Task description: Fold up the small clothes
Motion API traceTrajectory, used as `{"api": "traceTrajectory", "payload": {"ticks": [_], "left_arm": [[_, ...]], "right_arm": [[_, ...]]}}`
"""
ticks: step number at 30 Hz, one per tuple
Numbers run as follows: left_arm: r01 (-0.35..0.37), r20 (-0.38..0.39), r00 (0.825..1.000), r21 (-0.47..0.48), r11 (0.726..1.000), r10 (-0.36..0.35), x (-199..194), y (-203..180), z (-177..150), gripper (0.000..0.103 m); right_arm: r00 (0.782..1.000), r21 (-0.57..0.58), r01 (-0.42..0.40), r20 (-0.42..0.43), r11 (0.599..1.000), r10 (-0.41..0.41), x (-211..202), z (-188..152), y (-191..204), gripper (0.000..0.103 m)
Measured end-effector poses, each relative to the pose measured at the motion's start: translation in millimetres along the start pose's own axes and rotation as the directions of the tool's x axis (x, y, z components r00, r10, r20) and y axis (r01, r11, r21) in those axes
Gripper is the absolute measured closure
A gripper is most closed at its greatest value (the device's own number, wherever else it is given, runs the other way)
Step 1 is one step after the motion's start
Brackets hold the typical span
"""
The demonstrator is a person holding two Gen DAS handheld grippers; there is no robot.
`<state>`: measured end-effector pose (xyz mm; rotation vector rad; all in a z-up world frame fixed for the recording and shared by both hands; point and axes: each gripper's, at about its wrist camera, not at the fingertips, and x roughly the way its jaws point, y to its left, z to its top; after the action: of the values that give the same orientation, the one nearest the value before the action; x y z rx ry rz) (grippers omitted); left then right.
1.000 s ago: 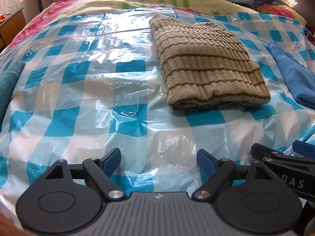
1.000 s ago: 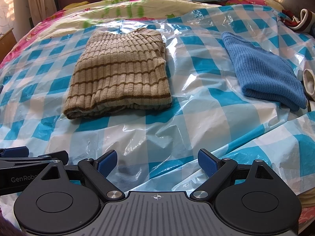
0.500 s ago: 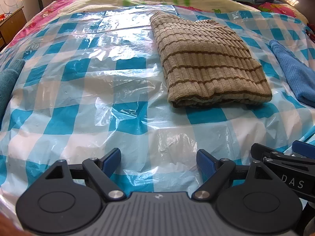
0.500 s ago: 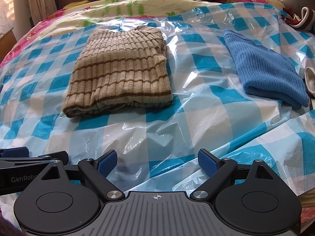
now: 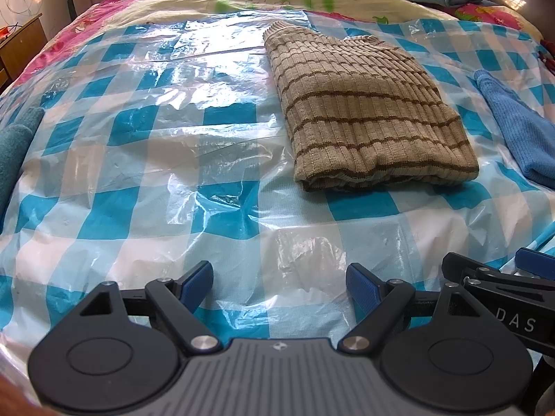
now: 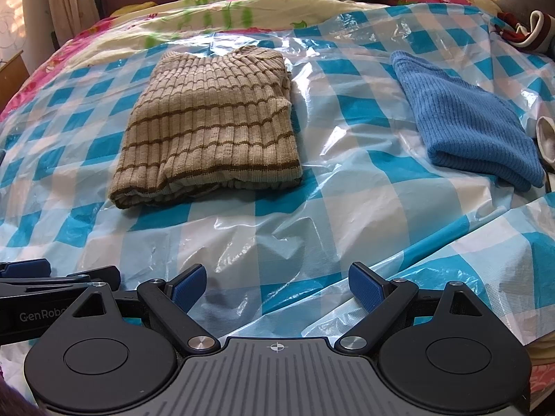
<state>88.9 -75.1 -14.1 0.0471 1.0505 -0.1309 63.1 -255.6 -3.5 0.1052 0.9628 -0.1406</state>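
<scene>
1. The checked plastic sheet (image 6: 347, 187) covers the bed and carries all the clothes.
2. The striped beige sweater (image 6: 211, 131) lies folded into a compact rectangle at the middle of the sheet, far from both grippers; by its look, this piece is done.
3. The blue knit (image 6: 464, 121) lies folded to its right, well apart from it, seemingly finished too.
4. A teal cloth (image 5: 14, 149) at the far left edge may remain; its state is hard to tell.
5. The left gripper (image 5: 279, 282) and right gripper (image 6: 277, 282) hover near the front edge, fingers spread wide, holding nothing.
</scene>
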Motion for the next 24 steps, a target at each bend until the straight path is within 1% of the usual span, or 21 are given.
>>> {"api": "traceTrajectory", "payload": {"ticks": [24], "left_arm": [[0.0, 0.001, 1.0, -0.001, 1.0, 0.0, -0.2, -0.3, -2.1, 0.015]], "right_arm": [[1.0, 0.001, -0.001, 0.0, 1.0, 0.001, -0.6, -1.0, -0.7, 0.012]]}}
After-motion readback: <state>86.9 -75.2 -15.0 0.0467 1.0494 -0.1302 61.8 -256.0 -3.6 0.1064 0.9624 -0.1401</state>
